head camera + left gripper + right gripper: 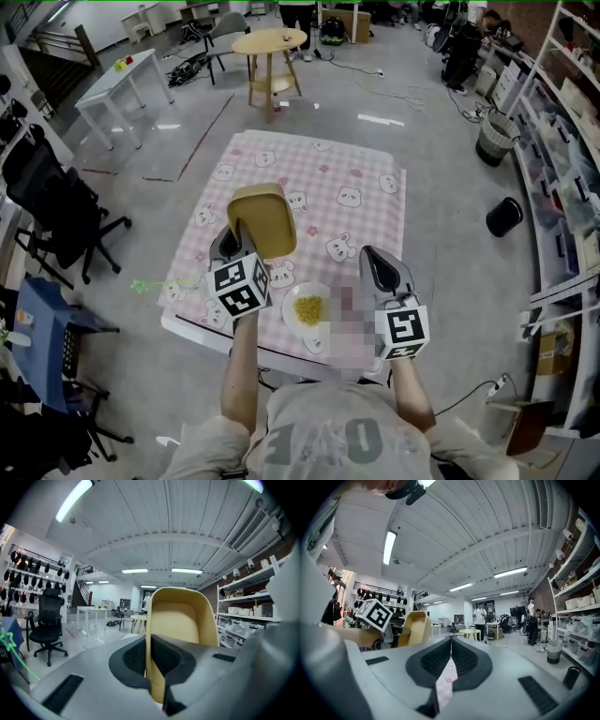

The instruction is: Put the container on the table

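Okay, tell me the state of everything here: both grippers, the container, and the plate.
Container: lidless, lifted over the table, not set down.
Left gripper: shut on the container's wall.
Right gripper: shut, empty.
Plate: on the table, yellow food on it.

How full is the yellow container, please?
Empty: the left gripper view looks into the container, and its yellow inside shows bare.
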Motion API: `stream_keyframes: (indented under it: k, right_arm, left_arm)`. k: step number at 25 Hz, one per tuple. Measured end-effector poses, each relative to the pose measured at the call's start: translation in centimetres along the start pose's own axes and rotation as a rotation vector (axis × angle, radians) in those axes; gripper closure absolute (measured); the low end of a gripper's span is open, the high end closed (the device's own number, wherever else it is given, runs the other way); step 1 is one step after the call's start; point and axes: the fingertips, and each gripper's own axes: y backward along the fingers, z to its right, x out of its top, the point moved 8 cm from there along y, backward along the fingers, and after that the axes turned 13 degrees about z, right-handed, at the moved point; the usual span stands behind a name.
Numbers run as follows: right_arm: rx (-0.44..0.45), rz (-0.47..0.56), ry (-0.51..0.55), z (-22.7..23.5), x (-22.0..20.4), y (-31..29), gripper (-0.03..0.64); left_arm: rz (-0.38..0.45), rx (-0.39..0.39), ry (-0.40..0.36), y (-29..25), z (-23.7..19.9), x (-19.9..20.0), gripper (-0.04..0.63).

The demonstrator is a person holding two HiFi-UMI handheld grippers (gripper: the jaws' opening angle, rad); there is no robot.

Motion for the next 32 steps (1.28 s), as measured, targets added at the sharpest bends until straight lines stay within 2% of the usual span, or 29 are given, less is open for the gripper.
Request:
stream_keyframes:
  k: [6, 13, 16, 20, 24, 29, 32]
  right_arm:
    - [-0.021, -0.037, -0.003, 0.5, -0.9, 0.1, 0.588]
    - [-0.054, -0.092, -0.004, 1.0, -2.1, 0.8, 0.588]
    - [-0.064, -0.112, -0.003, 1.1, -2.4, 1.2, 0.588]
    - [-0.074, -0.131, -0.009, 1.2, -2.6, 1.7, 0.588]
    - [-0.077, -0.144, -0.020, 1.2, -2.8, 1.9, 0.588]
    - [-0.072, -0.145, -0.024, 1.0, -2.9, 2.1, 0.588]
    - [-0.072, -0.143, -0.029, 1.0, -2.9, 2.2, 0.588]
  left_arm:
    - [-0.267, -0.040, 0.059, -5.9, -1.1, -6.2, 0.568]
    - [-0.536, -0.059, 0.058, -9.7, -2.1, -13.5, 0.568]
    - [-0.618, -0.052, 0.065, -10.3, -2.4, -15.6, 0.568]
    - [-0.683, -0.037, 0.086, -11.0, -2.8, -16.9, 0.568]
    - [-0.714, -0.026, 0.093, -11.7, -2.8, -17.4, 0.568]
    - [-0.713, -0.025, 0.147, -12.0, -2.6, -17.8, 0.566]
    - [-0.695, -0.030, 0.154, -12.3, -2.6, -17.6, 0.565]
